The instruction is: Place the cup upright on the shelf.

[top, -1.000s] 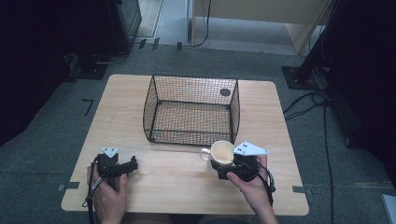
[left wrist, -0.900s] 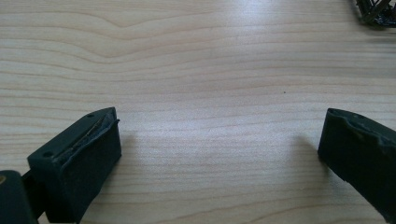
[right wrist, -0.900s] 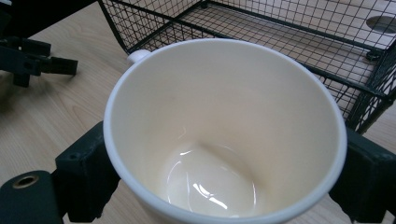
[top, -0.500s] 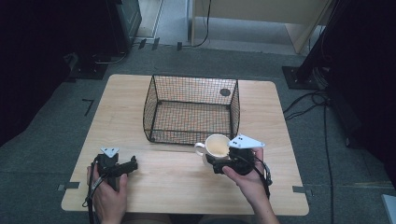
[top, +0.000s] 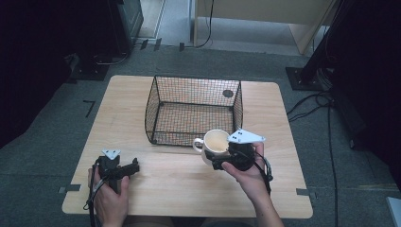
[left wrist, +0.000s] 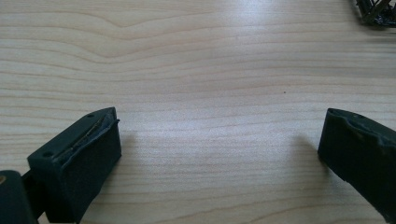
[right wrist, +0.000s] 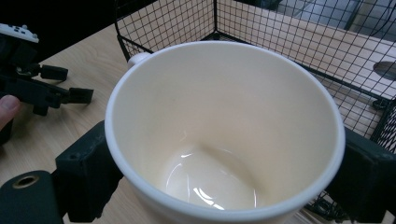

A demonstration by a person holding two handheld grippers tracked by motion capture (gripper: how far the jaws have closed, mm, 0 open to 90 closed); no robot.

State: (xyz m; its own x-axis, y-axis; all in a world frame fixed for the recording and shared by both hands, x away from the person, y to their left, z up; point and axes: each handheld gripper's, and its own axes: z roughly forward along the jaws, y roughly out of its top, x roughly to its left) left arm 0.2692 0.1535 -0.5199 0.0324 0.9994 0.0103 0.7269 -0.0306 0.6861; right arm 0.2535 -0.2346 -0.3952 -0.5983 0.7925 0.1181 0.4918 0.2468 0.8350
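My right gripper [top: 218, 161] clamps the cream mug [top: 213, 144] at the wire basket's [top: 194, 109] five o'clock corner; my left gripper [top: 130, 168] gapes wide, empty, over the table [top: 118, 109].

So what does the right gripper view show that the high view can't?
The right gripper view looks straight into the cream ceramic mug, showing its glossy, empty bottom. The high view takes in the whole light wooden table, both forearms and the grey floor. Both show the black wire basket, the mug clamped in the right hand-held gripper, and the left hand-held gripper.
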